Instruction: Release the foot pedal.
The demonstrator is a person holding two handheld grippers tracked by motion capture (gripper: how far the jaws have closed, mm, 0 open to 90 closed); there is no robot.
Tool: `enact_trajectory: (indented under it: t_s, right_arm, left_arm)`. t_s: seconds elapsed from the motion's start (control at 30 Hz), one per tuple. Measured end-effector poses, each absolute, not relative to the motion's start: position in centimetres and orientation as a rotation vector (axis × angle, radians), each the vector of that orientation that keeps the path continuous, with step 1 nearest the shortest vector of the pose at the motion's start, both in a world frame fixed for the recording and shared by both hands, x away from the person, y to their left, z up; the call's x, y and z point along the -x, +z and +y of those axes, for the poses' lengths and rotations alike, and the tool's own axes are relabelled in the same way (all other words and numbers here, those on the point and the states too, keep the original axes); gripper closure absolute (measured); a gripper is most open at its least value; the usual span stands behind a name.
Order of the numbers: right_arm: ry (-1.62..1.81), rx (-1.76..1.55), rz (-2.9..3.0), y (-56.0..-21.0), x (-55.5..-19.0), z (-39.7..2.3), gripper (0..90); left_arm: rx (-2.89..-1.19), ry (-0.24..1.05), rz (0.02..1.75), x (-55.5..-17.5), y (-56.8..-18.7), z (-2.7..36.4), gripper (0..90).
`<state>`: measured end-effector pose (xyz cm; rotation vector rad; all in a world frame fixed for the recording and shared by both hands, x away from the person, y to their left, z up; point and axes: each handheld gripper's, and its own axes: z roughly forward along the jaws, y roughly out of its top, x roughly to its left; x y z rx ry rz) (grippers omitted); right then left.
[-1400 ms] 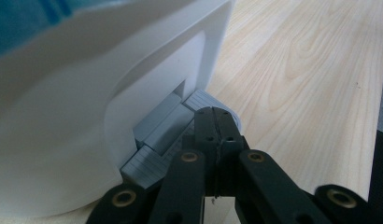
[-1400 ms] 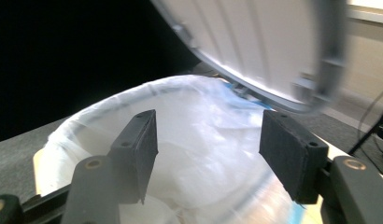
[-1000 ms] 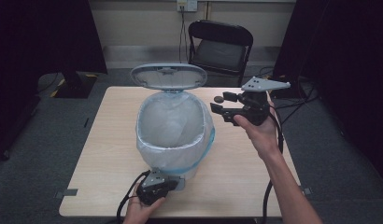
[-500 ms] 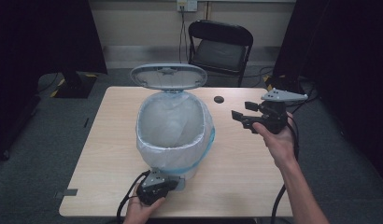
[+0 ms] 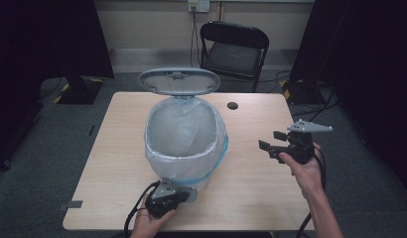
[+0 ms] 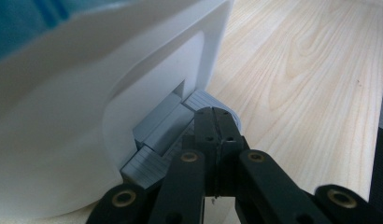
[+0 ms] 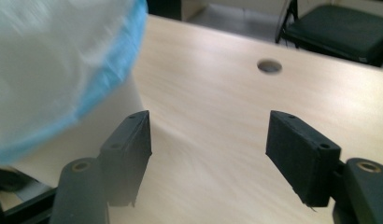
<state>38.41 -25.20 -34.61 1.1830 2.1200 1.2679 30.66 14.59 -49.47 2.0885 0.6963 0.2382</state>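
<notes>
Bin [image 5: 184, 144]: one, white plastic, oval in plan, standing upright near the middle of the table [image 5: 251, 193]. Smooth, matte wall. One lid [image 5: 178, 81], grey, oval, tipped up on end at the far rim. One liner bag [image 5: 179, 130], thin, crinkled, translucent white with a blue band, folded out over the rim and hanging partway down the wall.

Pedal [image 6: 164, 135]: one, grey, ribbed, blocky, sticking out of a square notch at the bin's near foot, low against the tabletop.

Table: one, pale wood grain, rounded corners, one small round dark hole [image 5: 233, 105] near the far edge. One black folding chair [image 5: 234, 47] on the floor behind it.

Left gripper [image 5: 164, 198]: at the near edge of the table, hard up to the bin's foot. Jaws clenched flat together, nothing between them; the tips rest on the pedal's top.

Right gripper [image 5: 272, 144]: held over bare table to the right of the bin, well apart from it, jaws pointing towards it. The jaws have just been opening; they stand parted wide, released, with nothing between the pads and nothing touched.
</notes>
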Motion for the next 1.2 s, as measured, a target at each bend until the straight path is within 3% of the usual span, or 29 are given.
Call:
enact_trajectory:
  t_s: [0.47,0.7,1.2]
  right_arm:
    - [1.034,-1.397,2.125,-45.4,-35.9,-28.0,25.3]
    - [0.916,-1.446,2.135,-48.9,-35.3,-28.2,24.2]
    - [0.912,-1.418,2.064,-49.9,-35.1,-28.1,20.4]
  left_arm:
    - [-2.094,0.241,0.700,-30.6,-49.4,14.5,90.0]
    - [-2.094,0.241,0.702,-30.6,-49.4,14.5,90.0]
    - [-2.030,0.186,0.726,-30.6,-49.1,15.0,86.5]
